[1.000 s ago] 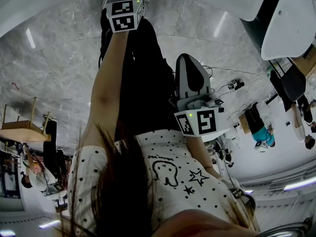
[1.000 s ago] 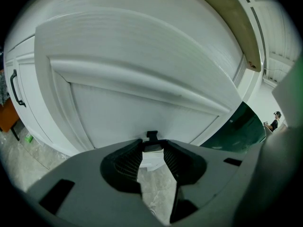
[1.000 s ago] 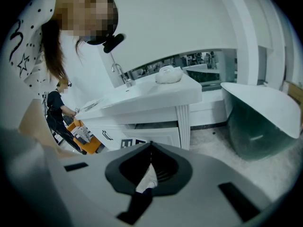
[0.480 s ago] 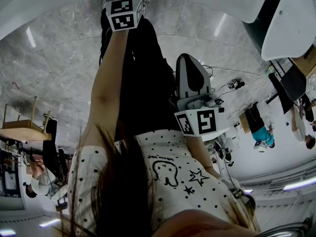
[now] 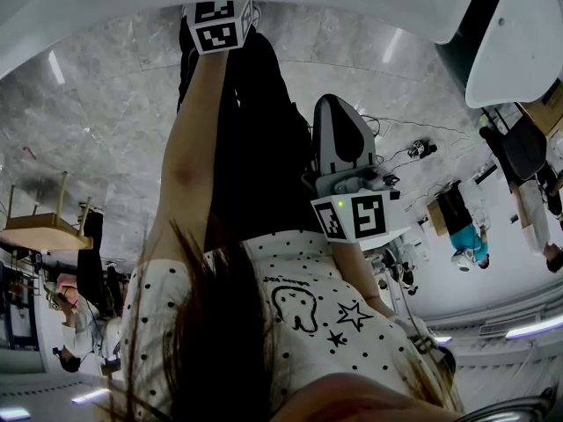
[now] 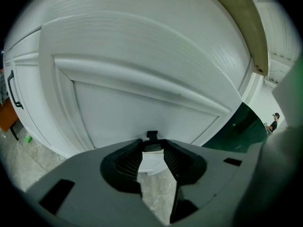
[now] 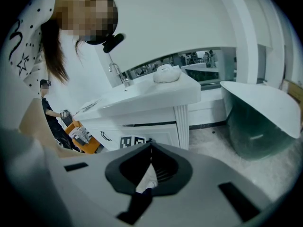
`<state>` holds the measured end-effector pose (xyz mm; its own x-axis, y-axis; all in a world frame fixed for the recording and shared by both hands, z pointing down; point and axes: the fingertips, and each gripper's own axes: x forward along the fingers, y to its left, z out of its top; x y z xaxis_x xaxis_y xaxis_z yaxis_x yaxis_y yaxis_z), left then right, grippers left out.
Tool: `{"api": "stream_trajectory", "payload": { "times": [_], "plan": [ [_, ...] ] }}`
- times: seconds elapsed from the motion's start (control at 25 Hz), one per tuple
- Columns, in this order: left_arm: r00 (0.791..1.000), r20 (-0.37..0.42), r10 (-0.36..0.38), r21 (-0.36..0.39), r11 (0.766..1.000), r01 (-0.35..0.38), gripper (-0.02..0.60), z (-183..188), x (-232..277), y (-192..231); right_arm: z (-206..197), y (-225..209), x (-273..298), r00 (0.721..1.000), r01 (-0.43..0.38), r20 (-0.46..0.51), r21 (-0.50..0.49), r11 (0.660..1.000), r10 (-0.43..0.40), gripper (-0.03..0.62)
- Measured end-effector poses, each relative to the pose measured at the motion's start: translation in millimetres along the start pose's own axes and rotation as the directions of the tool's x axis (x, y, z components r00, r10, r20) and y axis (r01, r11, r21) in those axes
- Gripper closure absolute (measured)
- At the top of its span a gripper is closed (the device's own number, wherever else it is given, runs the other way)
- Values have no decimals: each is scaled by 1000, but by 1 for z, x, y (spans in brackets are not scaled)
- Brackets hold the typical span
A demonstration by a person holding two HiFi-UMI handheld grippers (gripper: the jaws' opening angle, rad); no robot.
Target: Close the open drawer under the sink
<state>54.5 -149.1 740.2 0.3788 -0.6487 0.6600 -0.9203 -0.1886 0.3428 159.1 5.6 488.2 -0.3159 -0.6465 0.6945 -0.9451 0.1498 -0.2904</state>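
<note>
straight before the left gripper (image 6: pixel 152 145) stands the drawer front (image 6: pixel 142 103).

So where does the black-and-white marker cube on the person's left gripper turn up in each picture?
Head view: the black-and-white marker cube is at top centre, atop the raised arm.
Left gripper view: not in it.
Right gripper view: low centre, just above the jaws.
Shared landmark: the white-rimmed dark green tub, upper right in the head view, at right in both gripper views.

White cabinet front (image 6: pixel 142 103) blocks left hand-held gripper (image 6: pixel 152 148).
</note>
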Motion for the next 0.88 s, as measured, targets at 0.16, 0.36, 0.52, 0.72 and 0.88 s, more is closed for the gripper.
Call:
{"api": "stream_trajectory", "payload": {
  "times": [0.16, 0.36, 0.52, 0.72, 0.88],
  "plan": [
    [1000, 0, 4, 5, 1000, -4, 440, 2, 1, 1, 0, -1, 1, 1000, 1, -4, 1, 1000, -1, 580],
    [1000, 12, 11, 15, 1000, -12, 440, 10, 1, 4, -2, -1, 3, 1000, 2, -8, -1, 1000, -2, 580],
    [1000, 14, 13, 15, 1000, -13, 440, 14, 3, 5, -1, 0, 3, 1000, 2, -11, -2, 1000, -2, 580],
    [1000, 13, 11, 14, 1000, -11, 440, 13, 4, 5, -1, 1, 4, 1000, 1, -10, -4, 1000, -1, 580],
    [1000, 12, 8, 12, 1000, -8, 440, 14, 3, 4, 0, 1, 3, 1000, 1, -10, -5, 1000, -1, 580]
  ]
}}
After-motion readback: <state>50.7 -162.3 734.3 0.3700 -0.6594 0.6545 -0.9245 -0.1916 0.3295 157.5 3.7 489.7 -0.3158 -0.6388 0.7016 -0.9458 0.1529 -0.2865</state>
